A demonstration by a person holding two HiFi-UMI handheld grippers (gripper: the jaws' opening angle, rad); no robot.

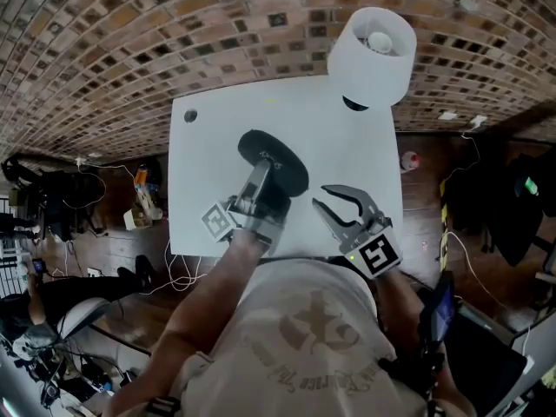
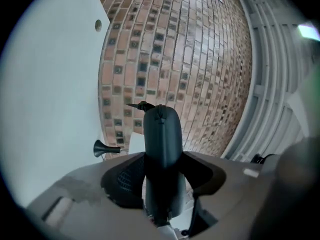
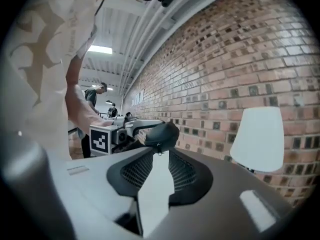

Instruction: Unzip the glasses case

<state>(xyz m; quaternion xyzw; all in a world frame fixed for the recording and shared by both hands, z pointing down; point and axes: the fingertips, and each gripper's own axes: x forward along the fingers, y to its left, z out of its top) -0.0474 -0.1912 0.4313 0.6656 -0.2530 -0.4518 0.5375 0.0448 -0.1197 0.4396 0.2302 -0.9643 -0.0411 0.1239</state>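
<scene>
A black oval glasses case [image 1: 282,168] hangs in the air over the white table [image 1: 347,137]. My left gripper [image 1: 261,181] is shut on it from the near side. In the left gripper view the case [image 2: 162,144] stands on end between the two pads, its zipper seam facing the camera. My right gripper [image 1: 320,195] is to the right of the case, open, with nothing in it. In the right gripper view the case [image 3: 162,132] sits just beyond the parted pads [image 3: 182,171], and a small zipper pull [image 3: 159,149] dangles from it.
A white lamp shade [image 1: 373,55] stands at the table's far right corner, in front of the brick wall [image 1: 130,42]. A cable hole [image 1: 190,115] marks the table's far left corner. Cables and clutter [image 1: 139,202] lie on the floor to the left.
</scene>
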